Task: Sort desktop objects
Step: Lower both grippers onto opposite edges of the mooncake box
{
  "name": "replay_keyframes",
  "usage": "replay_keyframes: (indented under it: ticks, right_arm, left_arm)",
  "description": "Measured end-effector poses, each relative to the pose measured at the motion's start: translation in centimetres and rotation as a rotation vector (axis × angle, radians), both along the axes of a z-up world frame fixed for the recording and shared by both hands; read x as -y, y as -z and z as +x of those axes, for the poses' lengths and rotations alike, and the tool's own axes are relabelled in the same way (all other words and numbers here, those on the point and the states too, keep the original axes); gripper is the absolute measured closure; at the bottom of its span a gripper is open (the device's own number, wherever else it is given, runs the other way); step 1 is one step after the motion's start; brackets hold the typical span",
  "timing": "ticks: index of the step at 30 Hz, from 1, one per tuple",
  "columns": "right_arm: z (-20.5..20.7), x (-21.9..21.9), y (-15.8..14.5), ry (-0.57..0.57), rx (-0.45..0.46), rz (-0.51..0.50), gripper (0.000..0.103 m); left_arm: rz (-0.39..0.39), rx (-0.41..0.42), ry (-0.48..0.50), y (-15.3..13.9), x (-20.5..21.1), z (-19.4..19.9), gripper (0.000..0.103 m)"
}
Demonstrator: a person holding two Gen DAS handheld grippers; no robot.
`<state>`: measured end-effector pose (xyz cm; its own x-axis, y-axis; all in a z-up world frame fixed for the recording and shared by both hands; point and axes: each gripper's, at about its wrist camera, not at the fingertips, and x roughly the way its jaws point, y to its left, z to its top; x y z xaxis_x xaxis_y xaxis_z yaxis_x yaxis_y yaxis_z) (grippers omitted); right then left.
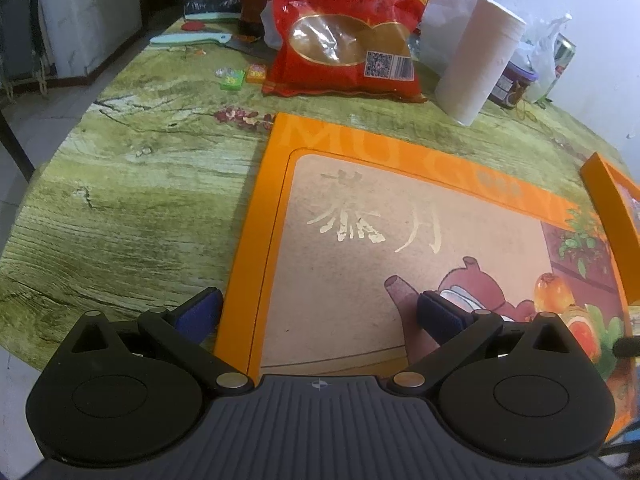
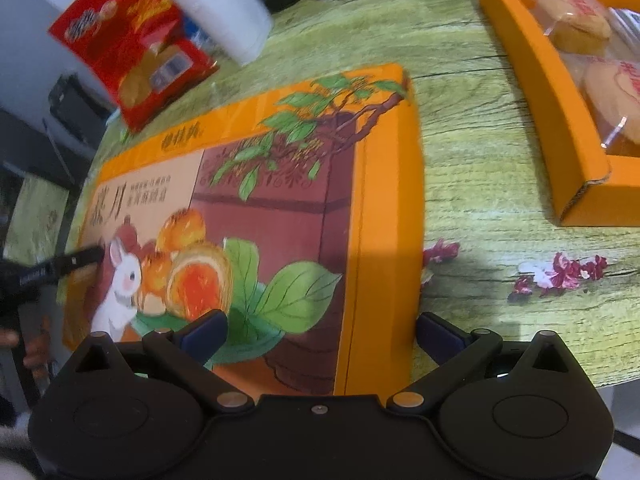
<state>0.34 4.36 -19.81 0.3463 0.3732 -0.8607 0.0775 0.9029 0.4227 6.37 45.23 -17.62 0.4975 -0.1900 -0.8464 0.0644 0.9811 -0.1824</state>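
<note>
1. Left wrist view is looking down on the orange box lid point(image 1: 400, 240), which is lying flat on the green wood-print table point(image 1: 120, 168), near its front edge.
2. Left gripper point(image 1: 320, 312) is hovering with its jaws spread wide and holding nothing, straddling the lid's left border: one blue pad is sitting over the table just beside the lid's edge, the other over the printed picture.
3. Right gripper point(image 2: 322, 336) is likewise spread and empty, straddling the lid's right border, with one pad over the leaf artwork and the other over bare table.
4. Open orange box tray point(image 2: 560, 120) is resting to the right, well apart from the lid, and is holding round pastries point(image 2: 580, 20) in clear wrappers.
5. Behind the lid, a red snack bag point(image 1: 344, 28) is standing upright, and a white paper roll point(image 1: 476, 64) is standing just beside it.
6. Small green and orange packets point(image 1: 244, 76) and a pale-handled knife point(image 1: 192, 39) are lying farther back on the left.
7. Bare tabletop is stretching left of the lid, and a strip is lying open between lid and tray.
</note>
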Motion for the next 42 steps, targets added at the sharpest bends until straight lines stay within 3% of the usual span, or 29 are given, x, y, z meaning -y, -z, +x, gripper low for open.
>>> replay_keyframes:
  ticks: [8,28,42]
  right_arm:
    - [0.9,0.2,0.1,0.051,0.045,-0.024,0.0]
    - [2.2,-0.4,0.2,-0.024,0.036,-0.091,0.0]
    - [1.2,-0.9,-0.3,-0.041,-0.004,-0.1,0.001]
  left_arm:
    - [-0.043,-0.021,-0.014,0.3,-0.2,-0.9,0.0]
    - [-0.07,-0.077,-0.031,0.2,-0.6,-4.9,0.0]
    - [-0.076,-0.094,-0.027,0.3,-1.0,-4.9,0.0]
